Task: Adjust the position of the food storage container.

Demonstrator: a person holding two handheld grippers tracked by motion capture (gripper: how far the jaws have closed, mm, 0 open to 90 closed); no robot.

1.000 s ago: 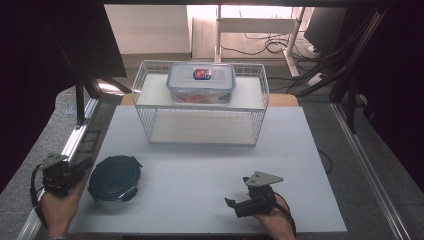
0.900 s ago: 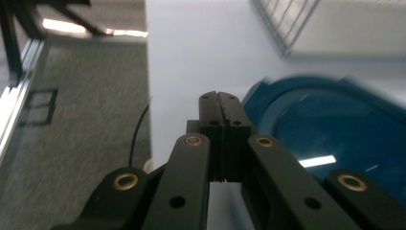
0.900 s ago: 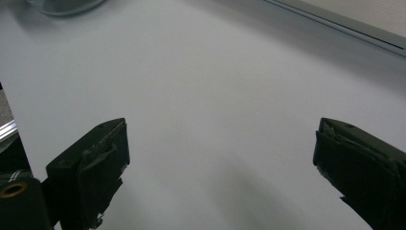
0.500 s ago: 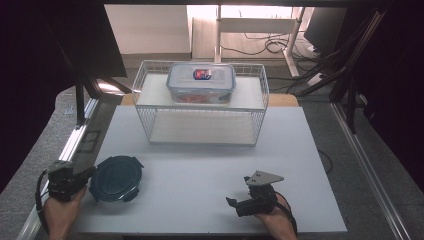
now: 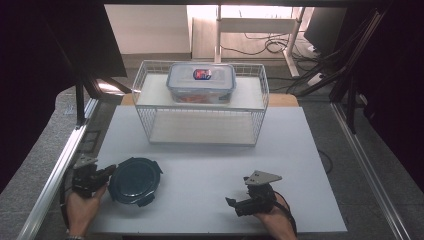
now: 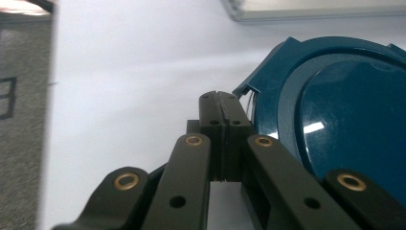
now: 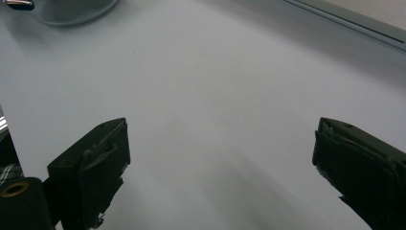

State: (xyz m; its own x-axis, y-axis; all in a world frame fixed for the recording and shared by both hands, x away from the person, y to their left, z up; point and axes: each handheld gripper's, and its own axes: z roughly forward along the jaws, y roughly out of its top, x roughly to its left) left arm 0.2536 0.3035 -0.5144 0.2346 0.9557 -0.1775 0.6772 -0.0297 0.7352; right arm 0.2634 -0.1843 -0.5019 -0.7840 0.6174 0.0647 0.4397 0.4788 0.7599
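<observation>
Dark blue round lid (image 5: 134, 180) lay flat on the white table (image 5: 300, 150), in front of the wire basket (image 5: 202, 107). Left gripper (image 6: 221, 103), jaws closed on nothing, sat just beside the lid's left edge. Right gripper (image 7: 220, 158), jaws wide open, rested well right of the lid.

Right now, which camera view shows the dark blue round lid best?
The high view: the whole dark blue lid lies flat on the white table, beside the shut left gripper. The left gripper view shows its near edge, close and cropped. The right gripper view shows a blurred rim at its top-left corner.
</observation>
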